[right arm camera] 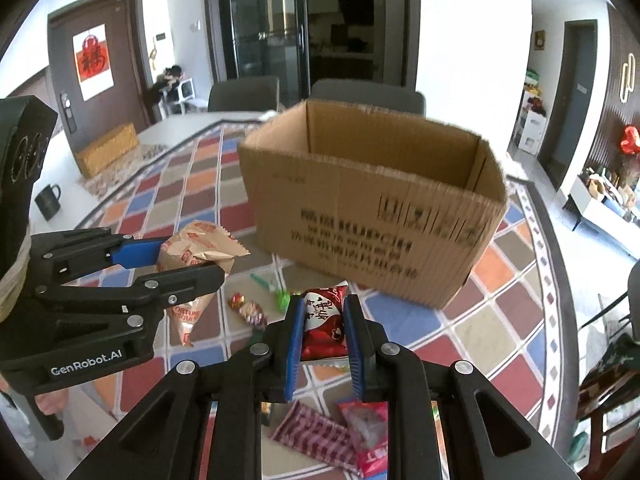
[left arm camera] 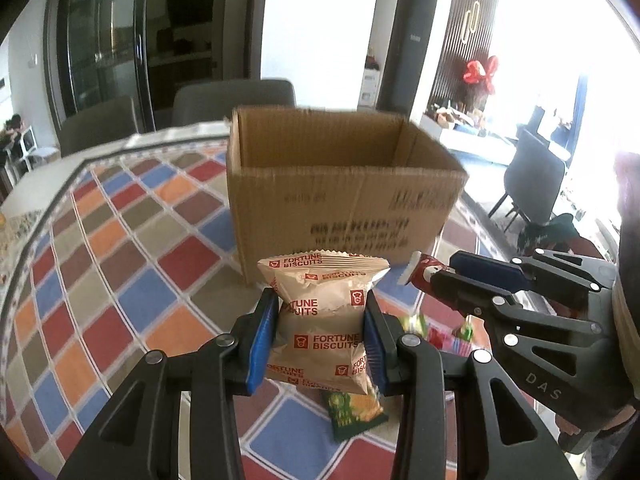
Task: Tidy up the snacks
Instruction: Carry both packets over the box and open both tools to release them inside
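Observation:
My left gripper (left arm camera: 322, 336) is shut on a beige Fortune Biscuits packet (left arm camera: 322, 320), held above the table in front of the open cardboard box (left arm camera: 340, 200). My right gripper (right arm camera: 322, 328) is shut on a red snack packet (right arm camera: 324, 324), also held in front of the box (right arm camera: 372, 216). The right gripper shows in the left wrist view (left arm camera: 448, 280) with the red packet (left arm camera: 424, 274). The left gripper shows in the right wrist view (right arm camera: 180, 262) with the beige packet (right arm camera: 196, 252). The box looks empty as far as its inside shows.
Loose snacks lie on the chequered tablecloth (left arm camera: 120, 264): a green packet (left arm camera: 354, 410), small candies (right arm camera: 248, 310), a green lollipop (right arm camera: 274, 290), a checked red packet (right arm camera: 316, 438) and a red packet (right arm camera: 366, 428). A dark mug (right arm camera: 48, 200) stands far left. Grey chairs (left arm camera: 236, 96) stand behind the table.

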Motion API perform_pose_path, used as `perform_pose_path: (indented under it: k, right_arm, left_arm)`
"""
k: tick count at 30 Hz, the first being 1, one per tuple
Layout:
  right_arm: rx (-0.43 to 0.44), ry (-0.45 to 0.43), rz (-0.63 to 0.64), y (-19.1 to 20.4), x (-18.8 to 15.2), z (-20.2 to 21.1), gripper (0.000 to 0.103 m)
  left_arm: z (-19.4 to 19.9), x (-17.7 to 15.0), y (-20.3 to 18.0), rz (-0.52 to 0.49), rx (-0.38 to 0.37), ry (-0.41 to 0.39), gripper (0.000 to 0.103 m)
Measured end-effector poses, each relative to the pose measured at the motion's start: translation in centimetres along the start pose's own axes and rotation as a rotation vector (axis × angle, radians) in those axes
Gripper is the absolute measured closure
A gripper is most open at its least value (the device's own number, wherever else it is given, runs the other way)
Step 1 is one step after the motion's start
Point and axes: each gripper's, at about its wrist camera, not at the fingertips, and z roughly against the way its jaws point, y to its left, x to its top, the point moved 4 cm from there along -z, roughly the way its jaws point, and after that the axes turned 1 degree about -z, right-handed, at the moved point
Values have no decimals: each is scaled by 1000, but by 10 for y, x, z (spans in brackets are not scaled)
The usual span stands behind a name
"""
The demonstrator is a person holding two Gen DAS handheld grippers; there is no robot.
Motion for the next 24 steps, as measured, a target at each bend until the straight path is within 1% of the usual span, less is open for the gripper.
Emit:
perform_pose_path:
  k: [13,20,24]
  right_arm:
    - [-33,-143,-32,-13,60,29,82]
    - [-48,-194,-47,-21,91,34,82]
    - [-53,-209,-58,-27,101,31,82]
  left_arm:
    - [22,66,2,-26,31,-120,63]
    - [21,98,3,-54,49,-148,63]
    - [15,112,3,-70,58,-153,63]
